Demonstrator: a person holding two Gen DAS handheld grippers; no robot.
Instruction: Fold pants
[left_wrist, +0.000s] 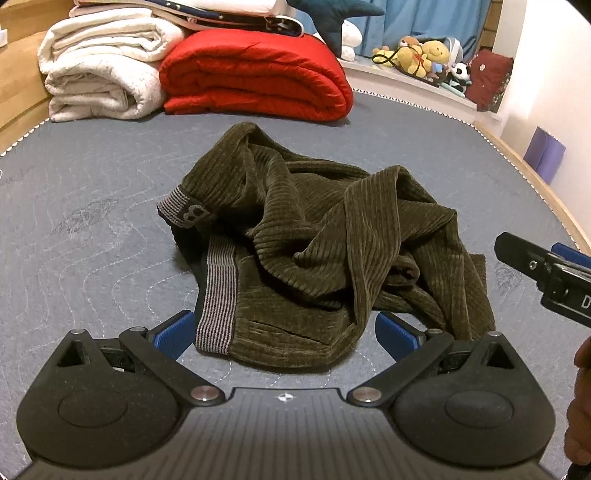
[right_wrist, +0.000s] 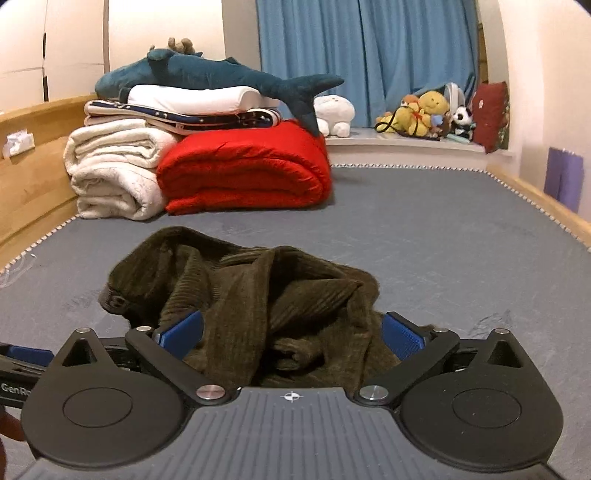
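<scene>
The bed (left_wrist: 92, 192) carries the pants (left_wrist: 317, 243), a crumpled heap at its middle with no clear long axis. Their striped waistband (left_wrist: 218, 295) lies just ahead of the left hand-held gripper (left_wrist: 286, 334), the nearer; the right hand-held gripper (right_wrist: 291, 338) faces the heap's other side. Both gape wide, empty.

- A bare grey quilted mattress (left_wrist: 92, 177), edged with white zigzag piping, sits in a light wooden bed frame (right_wrist: 33, 184).
- Olive corduroy pants (left_wrist: 314, 236) lie crumpled at the centre of the left wrist view, their striped grey waistband at about 8 o'clock of the heap.
- A folded red blanket (left_wrist: 255, 74) rests at 12 o'clock.
- A rolled white blanket (left_wrist: 96, 74) touches it at 11 o'clock.
</scene>
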